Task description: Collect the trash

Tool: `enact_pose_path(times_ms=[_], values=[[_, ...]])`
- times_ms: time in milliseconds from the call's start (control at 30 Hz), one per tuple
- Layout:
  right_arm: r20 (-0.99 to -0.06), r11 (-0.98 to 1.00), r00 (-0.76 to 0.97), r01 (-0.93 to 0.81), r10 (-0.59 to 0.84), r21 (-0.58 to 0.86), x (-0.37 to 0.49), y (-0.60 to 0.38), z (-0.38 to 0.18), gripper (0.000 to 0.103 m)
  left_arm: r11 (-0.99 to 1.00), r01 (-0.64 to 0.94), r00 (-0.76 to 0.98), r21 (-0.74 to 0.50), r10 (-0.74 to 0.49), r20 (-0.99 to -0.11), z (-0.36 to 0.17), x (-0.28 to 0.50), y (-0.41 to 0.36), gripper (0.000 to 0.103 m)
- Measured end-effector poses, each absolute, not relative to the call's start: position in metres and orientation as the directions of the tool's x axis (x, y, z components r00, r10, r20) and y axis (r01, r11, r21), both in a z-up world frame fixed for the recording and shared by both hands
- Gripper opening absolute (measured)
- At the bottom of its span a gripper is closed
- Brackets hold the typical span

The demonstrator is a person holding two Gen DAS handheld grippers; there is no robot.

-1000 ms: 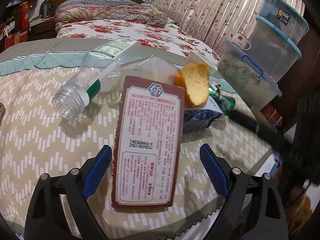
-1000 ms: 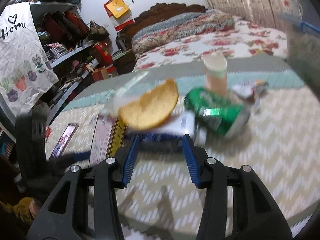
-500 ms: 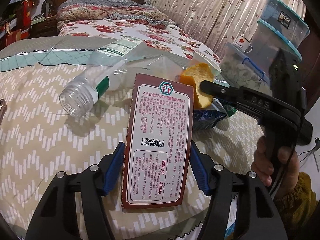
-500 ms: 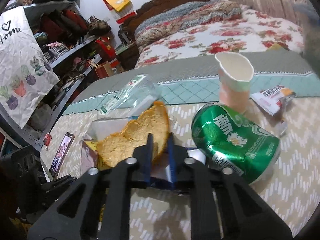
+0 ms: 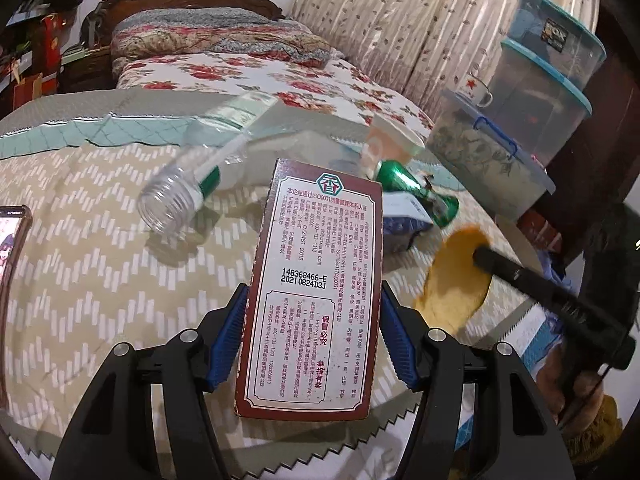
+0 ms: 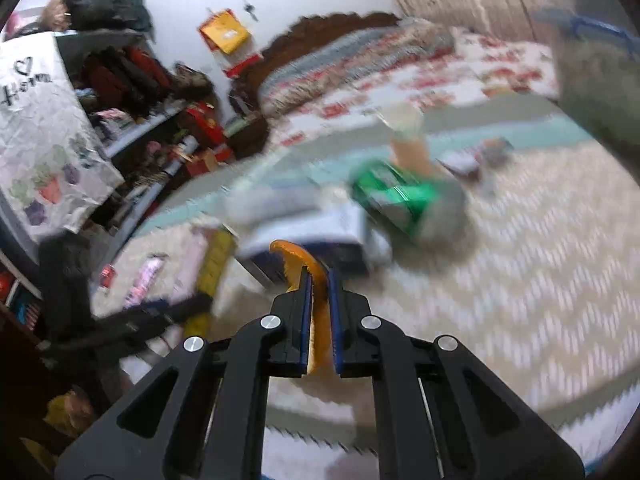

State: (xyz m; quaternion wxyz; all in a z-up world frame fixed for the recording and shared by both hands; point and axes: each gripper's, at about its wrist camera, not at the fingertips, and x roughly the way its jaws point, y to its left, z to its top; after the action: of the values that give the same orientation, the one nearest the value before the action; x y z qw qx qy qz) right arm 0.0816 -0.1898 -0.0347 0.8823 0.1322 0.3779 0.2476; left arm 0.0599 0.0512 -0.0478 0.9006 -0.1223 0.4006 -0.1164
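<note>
My left gripper (image 5: 314,320) is shut on a flat red-brown box (image 5: 316,280) with a white printed label, lifted off the table. My right gripper (image 6: 319,280) is shut on an orange peel (image 6: 298,258); the peel also shows in the left wrist view (image 5: 456,284), held near the table's right edge. An empty clear plastic bottle (image 5: 200,176), a crushed green can (image 5: 416,192), a blue wrapper (image 5: 404,220) and a paper cup (image 5: 390,140) lie on the zigzag tablecloth (image 5: 80,272). The right wrist view is blurred.
Stacked clear storage boxes (image 5: 520,120) stand at the table's right. A phone (image 5: 10,240) lies at the left edge. A bed with a floral cover (image 5: 240,68) is behind. Cluttered shelves (image 6: 132,92) are on the left in the right wrist view.
My left gripper closed on the box and lifted it. My right gripper closed on the orange peel and pulled it off the pile, toward the table's right edge.
</note>
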Motion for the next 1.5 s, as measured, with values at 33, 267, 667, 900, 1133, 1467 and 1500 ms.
enact_pose_path(times_ms=[33, 267, 667, 900, 1133, 1467, 1500], values=[[-0.612, 0.848, 0.591, -0.315, 0.526, 0.426, 0.080, -0.195, -0.040, 0.011, 0.943, 0.114, 0.646, -0.311, -0.308, -0.698, -0.050, 0.060, 0.047, 0.059], [-0.637, 0.836, 0.575, -0.170, 0.514, 0.521, 0.085, -0.224, -0.064, 0.015, 0.952, 0.119, 0.617, -0.281, -0.293, -0.730, -0.056, 0.057, 0.036, 0.060], [-0.594, 0.858, 0.655, -0.173, 0.468, 0.484, 0.068, -0.231, -0.053, 0.085, 0.956, 0.099, 0.602, -0.277, -0.279, -0.748, -0.062, 0.057, 0.037, 0.063], [-0.613, 0.863, 0.651, -0.134, 0.447, 0.486, 0.056, -0.244, -0.059, 0.085, 0.956, 0.096, 0.603, -0.276, -0.277, -0.749, -0.063, 0.058, 0.038, 0.067], [-0.634, 0.861, 0.620, -0.139, 0.461, 0.489, 0.052, -0.241, -0.066, 0.085, 0.958, 0.098, 0.605, -0.269, -0.272, -0.748, -0.063, 0.057, 0.037, 0.069], [-0.662, 0.863, 0.572, -0.189, 0.485, 0.469, 0.051, -0.220, -0.074, 0.085, 0.957, 0.095, 0.599, -0.272, -0.274, -0.753, -0.066, 0.056, 0.037, 0.069], [-0.664, 0.863, 0.569, -0.192, 0.486, 0.467, 0.050, -0.219, -0.075, 0.085, 0.957, 0.094, 0.597, -0.274, -0.275, -0.754, -0.067, 0.056, 0.038, 0.069]])
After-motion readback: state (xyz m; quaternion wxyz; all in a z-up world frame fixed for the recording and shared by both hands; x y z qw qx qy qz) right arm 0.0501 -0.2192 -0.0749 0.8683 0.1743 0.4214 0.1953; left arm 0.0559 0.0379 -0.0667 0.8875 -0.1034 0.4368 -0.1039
